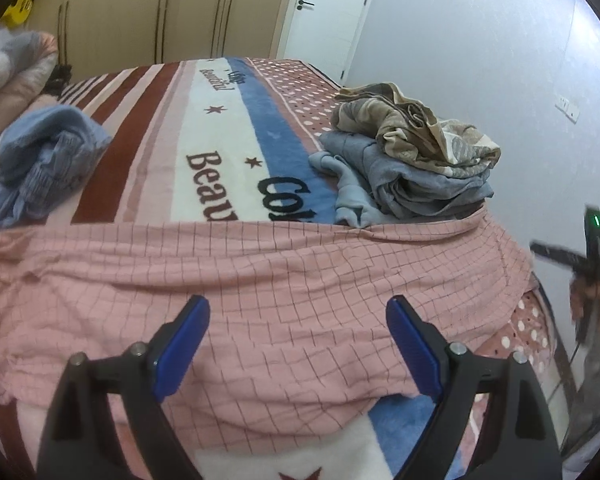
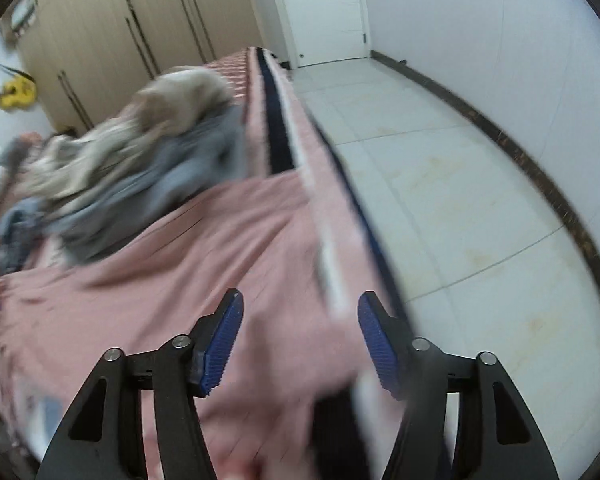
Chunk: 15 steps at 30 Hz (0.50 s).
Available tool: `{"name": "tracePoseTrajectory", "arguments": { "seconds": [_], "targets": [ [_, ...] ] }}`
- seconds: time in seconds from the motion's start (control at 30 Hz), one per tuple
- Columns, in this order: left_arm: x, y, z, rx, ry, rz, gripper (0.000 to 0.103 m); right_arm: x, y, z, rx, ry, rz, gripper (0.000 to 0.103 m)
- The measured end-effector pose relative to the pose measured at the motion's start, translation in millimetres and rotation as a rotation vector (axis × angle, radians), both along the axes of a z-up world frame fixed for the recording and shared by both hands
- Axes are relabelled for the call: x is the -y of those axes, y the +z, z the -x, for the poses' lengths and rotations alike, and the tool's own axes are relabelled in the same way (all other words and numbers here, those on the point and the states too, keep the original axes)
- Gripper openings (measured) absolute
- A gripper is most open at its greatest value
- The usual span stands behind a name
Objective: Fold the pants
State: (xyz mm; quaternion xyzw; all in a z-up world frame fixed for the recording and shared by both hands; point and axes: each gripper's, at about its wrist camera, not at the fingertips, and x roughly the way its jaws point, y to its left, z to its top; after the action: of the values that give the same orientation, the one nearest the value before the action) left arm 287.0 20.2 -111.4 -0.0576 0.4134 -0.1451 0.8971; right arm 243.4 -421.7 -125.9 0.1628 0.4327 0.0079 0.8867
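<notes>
Looking at these pink checked pants (image 1: 260,280), they're spread flat across the near end of the striped blanket (image 1: 220,128), one end draping off the bed's edge. Thin, floppy cotton by the look of it, so I'd guess they're light and will sag unless pinched at a hem or the waistband. The left gripper (image 1: 298,320) hovers over them, jaws wide apart, holding nothing. The right gripper (image 2: 300,320) is also spread and empty, though that view's blurry.

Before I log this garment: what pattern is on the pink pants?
A thin dark grid check on pink pants, clearest in the left wrist view.
</notes>
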Motion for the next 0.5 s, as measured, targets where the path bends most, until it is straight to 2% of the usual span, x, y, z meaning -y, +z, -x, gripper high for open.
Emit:
{"name": "tracePoseTrajectory", "arguments": {
  "seconds": [0.07, 0.17, 0.3, 0.43, 0.5],
  "targets": [
    [-1, 0, 6, 0.003, 0.001, 0.016, 0.089, -12, -9, 30, 0.001, -0.034, -0.112, 0.063],
    [-2, 3, 15, 0.014, -0.005, 0.018, 0.09, -18, -38, 49, -0.006, -0.079, -0.24, 0.066],
    [-3, 8, 20, 0.022, -0.005, 0.017, 0.09, -19, -51, 55, 0.084, -0.157, -0.28, 0.07],
    [-6, 10, 22, 0.027, 0.004, 0.028, 0.09, -21, -49, 44, 0.111, -0.179, -0.352, 0.069],
    [-7, 11, 22, 0.028, 0.007, 0.028, 0.09, -27, -51, 35, 0.12, -0.162, -0.343, 0.058]
  ]
}}
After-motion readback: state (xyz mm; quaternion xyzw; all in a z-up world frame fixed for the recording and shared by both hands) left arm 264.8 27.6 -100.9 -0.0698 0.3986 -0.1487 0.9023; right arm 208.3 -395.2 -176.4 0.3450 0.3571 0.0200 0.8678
